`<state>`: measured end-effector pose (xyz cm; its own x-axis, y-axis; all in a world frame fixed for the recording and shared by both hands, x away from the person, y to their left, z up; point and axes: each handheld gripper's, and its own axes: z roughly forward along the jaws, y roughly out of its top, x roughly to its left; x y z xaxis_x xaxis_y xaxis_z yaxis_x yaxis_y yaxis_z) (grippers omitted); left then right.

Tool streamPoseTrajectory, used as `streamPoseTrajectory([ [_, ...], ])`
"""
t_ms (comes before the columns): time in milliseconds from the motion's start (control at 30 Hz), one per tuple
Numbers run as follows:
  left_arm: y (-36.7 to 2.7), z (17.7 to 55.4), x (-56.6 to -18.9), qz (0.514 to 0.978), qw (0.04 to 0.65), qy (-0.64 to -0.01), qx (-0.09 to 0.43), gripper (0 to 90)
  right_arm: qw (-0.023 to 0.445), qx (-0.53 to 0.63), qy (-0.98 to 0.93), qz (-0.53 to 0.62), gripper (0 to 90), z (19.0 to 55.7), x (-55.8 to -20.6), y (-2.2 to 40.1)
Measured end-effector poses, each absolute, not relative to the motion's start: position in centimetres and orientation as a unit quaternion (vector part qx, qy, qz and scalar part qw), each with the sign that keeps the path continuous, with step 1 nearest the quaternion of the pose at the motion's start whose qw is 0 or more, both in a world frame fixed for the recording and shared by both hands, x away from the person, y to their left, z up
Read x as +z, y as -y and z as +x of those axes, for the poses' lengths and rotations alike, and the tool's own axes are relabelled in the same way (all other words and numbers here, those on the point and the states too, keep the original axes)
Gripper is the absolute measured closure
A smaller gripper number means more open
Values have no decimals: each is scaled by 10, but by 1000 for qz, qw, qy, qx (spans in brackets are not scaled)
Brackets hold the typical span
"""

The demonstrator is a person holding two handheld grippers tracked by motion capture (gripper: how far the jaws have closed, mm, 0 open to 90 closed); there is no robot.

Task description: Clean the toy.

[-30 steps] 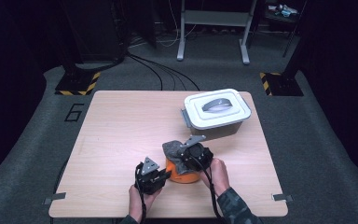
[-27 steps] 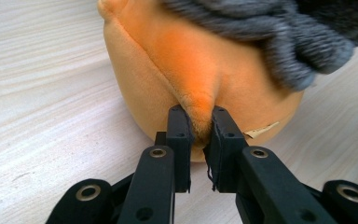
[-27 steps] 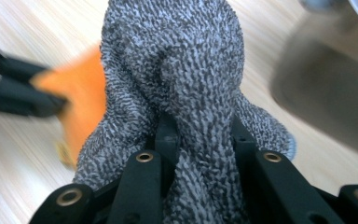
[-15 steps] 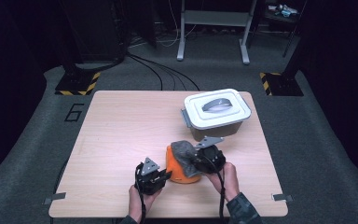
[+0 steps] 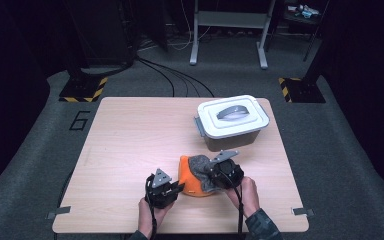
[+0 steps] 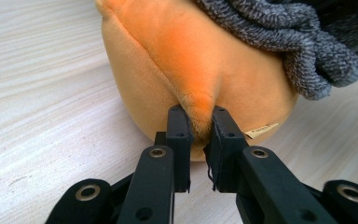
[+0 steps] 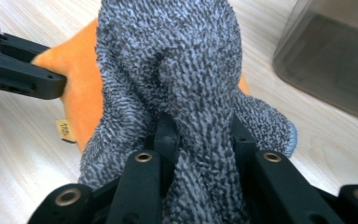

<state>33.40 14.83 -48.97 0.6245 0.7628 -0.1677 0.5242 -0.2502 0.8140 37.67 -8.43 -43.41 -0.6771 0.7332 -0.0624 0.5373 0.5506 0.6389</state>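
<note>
Near the front edge of the pale wooden table, a soft orange plush cushion lies with a knitted grey woollen cloth draped over its top. The left gripper is clamped on a pinched fold of the orange plush, jaws nearly together. The right gripper is clamped on a bunched ridge of the grey cloth. Just behind them stands a translucent grey plastic box, its white lid with grey handle closed; its contents cannot be told.
</note>
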Motion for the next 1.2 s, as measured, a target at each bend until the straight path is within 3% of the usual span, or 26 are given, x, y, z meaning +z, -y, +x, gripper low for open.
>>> streamPoseTrajectory([
  [100,-151,335,-488,779,457,-409,129,724,170,296,-864,369,718,379,-436,80],
  [200,-156,335,-487,784,459,-395,134,526,173,294,-866,365,717,383,-436,78],
  [333,-155,340,-490,804,441,-377,133,422,170,297,-865,366,718,387,-437,81],
  [400,-148,343,-493,815,421,-373,138,455,166,304,-860,374,717,389,-438,81],
  [500,-142,343,-495,812,427,-370,143,671,165,304,-859,378,717,392,-439,81],
  [600,-143,343,-495,809,428,-377,142,722,168,304,-858,379,718,392,-438,81],
  [800,-144,342,-494,805,432,-383,137,763,176,339,-857,346,718,374,-414,64],
  [900,-144,342,-495,803,430,-389,137,776,180,310,-874,328,719,377,-425,49],
  [1200,-145,342,-495,797,441,-391,132,798,180,302,-863,363,718,381,-432,80],
])
